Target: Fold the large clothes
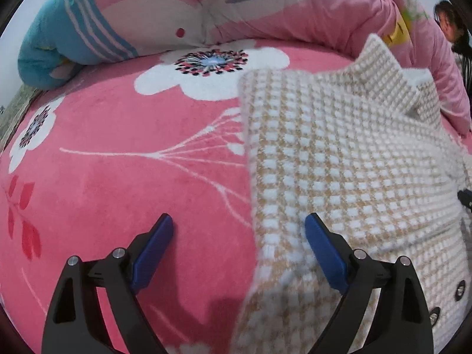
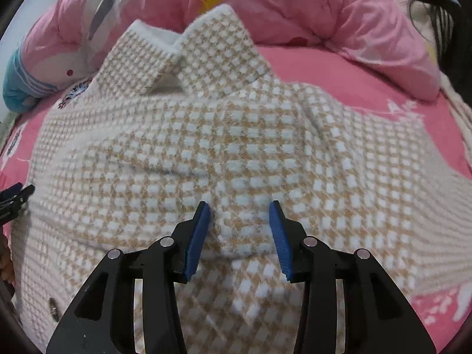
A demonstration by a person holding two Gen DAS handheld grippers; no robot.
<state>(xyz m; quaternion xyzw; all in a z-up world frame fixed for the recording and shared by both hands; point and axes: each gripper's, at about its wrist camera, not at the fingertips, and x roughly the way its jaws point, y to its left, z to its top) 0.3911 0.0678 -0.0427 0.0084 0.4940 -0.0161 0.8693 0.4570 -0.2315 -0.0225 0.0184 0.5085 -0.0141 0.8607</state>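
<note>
Right hand-held gripper (image 2: 240, 215) half-open over the checked coat (image 2: 206, 147), pads seemingly clear; left hand-held gripper (image 1: 239, 230) wide, straddling its edge

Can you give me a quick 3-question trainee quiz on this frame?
1. True or false: the left gripper is clamped on the checked coat.
2. The coat lies on: A) a wooden table B) a pink flowered blanket C) a grey carpet.
3. What stands between the right gripper's blue pads?

Key:
1. False; its jaws are open wide, straddling the coat's edge.
2. B.
3. A raised ridge of coat fabric; the pads stand apart, not pressing it.
</note>
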